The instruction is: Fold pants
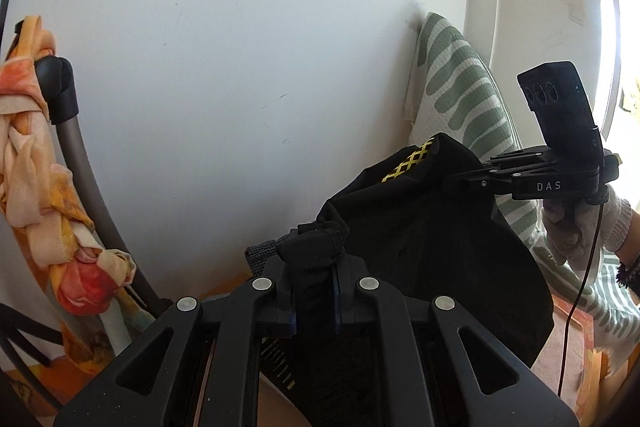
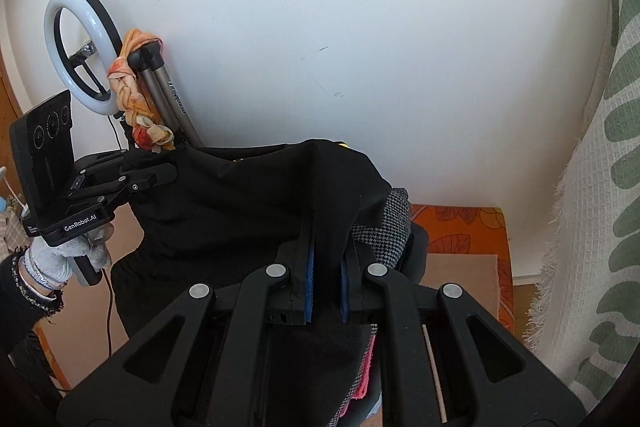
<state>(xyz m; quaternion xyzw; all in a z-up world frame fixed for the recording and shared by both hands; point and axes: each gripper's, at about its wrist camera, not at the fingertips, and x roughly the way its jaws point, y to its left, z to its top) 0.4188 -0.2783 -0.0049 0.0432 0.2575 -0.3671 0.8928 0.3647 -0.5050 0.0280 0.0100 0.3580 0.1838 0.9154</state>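
Observation:
Black pants with a yellow lattice patch hang stretched in the air between my two grippers. My left gripper is shut on a bunched corner of the pants. My right gripper is shut on a fold of the pants. In the left wrist view the right gripper shows at the right, clamped on the pants' top edge. In the right wrist view the left gripper shows at the left, clamped on the other corner. Gloved hands hold both.
A white wall is close ahead. A tripod leg wrapped in an orange scarf and a ring light stand at the left. A green-striped white cloth hangs at the right. A grey checked garment and an orange-patterned surface lie below.

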